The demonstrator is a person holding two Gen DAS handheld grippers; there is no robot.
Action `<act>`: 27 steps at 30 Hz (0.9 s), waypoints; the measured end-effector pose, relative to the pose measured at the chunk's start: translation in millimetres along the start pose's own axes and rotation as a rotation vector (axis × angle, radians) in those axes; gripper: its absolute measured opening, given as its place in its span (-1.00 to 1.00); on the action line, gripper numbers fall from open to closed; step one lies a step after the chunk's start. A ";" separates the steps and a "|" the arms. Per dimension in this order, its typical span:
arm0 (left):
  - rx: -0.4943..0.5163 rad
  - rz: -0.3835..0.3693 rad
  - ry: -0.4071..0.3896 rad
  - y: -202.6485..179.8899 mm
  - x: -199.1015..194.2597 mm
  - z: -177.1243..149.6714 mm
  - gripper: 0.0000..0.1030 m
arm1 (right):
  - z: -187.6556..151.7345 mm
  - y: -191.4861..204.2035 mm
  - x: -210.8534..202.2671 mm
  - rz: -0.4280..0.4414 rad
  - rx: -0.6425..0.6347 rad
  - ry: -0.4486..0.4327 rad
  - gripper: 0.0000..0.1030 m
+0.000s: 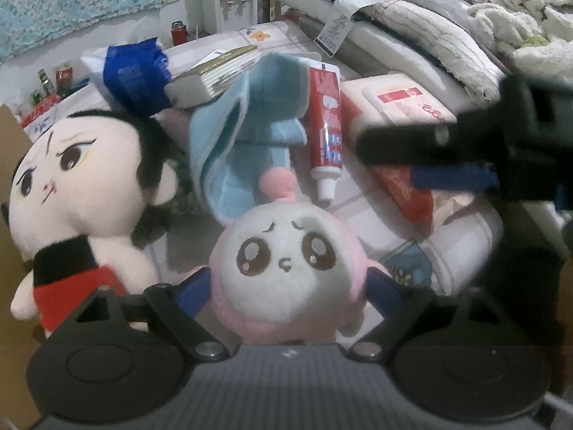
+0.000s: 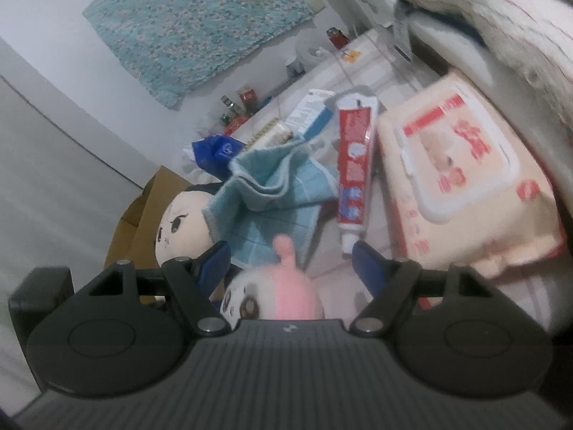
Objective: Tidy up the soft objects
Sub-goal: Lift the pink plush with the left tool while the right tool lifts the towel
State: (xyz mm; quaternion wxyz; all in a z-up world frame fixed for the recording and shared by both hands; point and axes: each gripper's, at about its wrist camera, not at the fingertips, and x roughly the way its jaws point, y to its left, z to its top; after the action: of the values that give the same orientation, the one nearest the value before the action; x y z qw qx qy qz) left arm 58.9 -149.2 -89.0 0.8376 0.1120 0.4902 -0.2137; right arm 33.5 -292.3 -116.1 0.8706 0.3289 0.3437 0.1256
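Observation:
My left gripper [image 1: 286,286] is shut on a round pink and white plush [image 1: 283,268] with big brown eyes, its blue fingers pressing the plush's two sides. A doll plush with black hair and a red top [image 1: 78,193] lies to its left. A light blue towel [image 1: 243,136] is crumpled behind the pink plush. My right gripper [image 2: 290,254] is open and empty, hovering above the pink plush [image 2: 283,294] and in front of the towel [image 2: 272,186]; it shows as a dark blurred shape at the right of the left wrist view [image 1: 429,147]. The doll [image 2: 179,225] lies left of it.
A red toothpaste tube [image 1: 326,129] and a pink wet-wipes pack [image 2: 465,179] lie right of the towel. A book [image 1: 211,75] and a blue bag [image 1: 136,75] are behind. Folded bedding [image 1: 412,32] piles at the back right. A cardboard box [image 2: 143,222] stands at the left.

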 end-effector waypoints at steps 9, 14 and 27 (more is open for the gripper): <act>-0.021 0.004 0.004 10.7 -13.0 -18.9 0.76 | 41.8 19.5 17.2 0.033 -0.077 -0.036 0.75; -0.039 -0.004 0.006 16.8 -13.6 -21.2 0.76 | 72.1 27.8 50.5 0.074 -0.144 -0.032 0.98; -0.044 -0.034 0.008 25.2 -13.8 -24.7 0.77 | 78.4 17.4 132.5 0.089 -0.207 0.225 0.97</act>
State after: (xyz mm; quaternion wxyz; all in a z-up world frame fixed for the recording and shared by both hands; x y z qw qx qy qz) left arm 45.7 -113.7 -89.8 0.8341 0.0863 0.5000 -0.2164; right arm 184.0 -258.4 -130.0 0.8494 0.2363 0.4093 0.2348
